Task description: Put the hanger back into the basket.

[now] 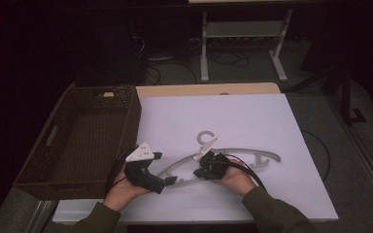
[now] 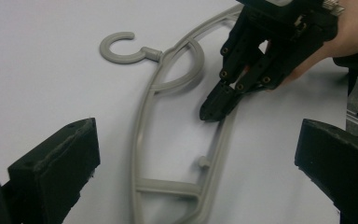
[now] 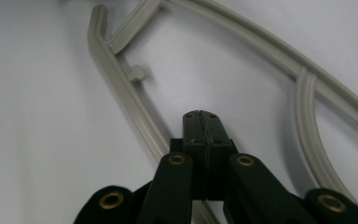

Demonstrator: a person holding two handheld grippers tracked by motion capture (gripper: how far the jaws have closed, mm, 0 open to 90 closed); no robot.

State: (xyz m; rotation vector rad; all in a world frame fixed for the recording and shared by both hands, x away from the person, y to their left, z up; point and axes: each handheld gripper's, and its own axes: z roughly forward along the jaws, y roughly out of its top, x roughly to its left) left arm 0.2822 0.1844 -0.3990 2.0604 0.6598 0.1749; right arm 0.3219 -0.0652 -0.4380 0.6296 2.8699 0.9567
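The grey plastic hanger (image 1: 223, 158) lies flat on the white table cover (image 1: 272, 194), hook (image 2: 119, 46) pointing away from the person, its curved frame spanning the near centre of the table. The right gripper (image 3: 201, 116) rests with its tip at the lower bar of the hanger, jaws pressed together; in the right gripper view the closed tips sit just beside the bar, and nothing can be seen clamped between them, so the hanger is judged touched or nudged rather than gripped. The left gripper (image 1: 167, 180) is positioned near the left end of the hanger with its jaws wide apart, empty, and facing along the frame; its black pads (image 2: 56, 172) stand on either side of the near end without contact. The brown wicker basket (image 1: 34, 172) stands at the left edge of the table, next to the left hand, with nothing visible inside. Judgement: the work is at an early stage; the hanger is not yet lifted or secured, and a firm grasp followed by any transfer remains to be done
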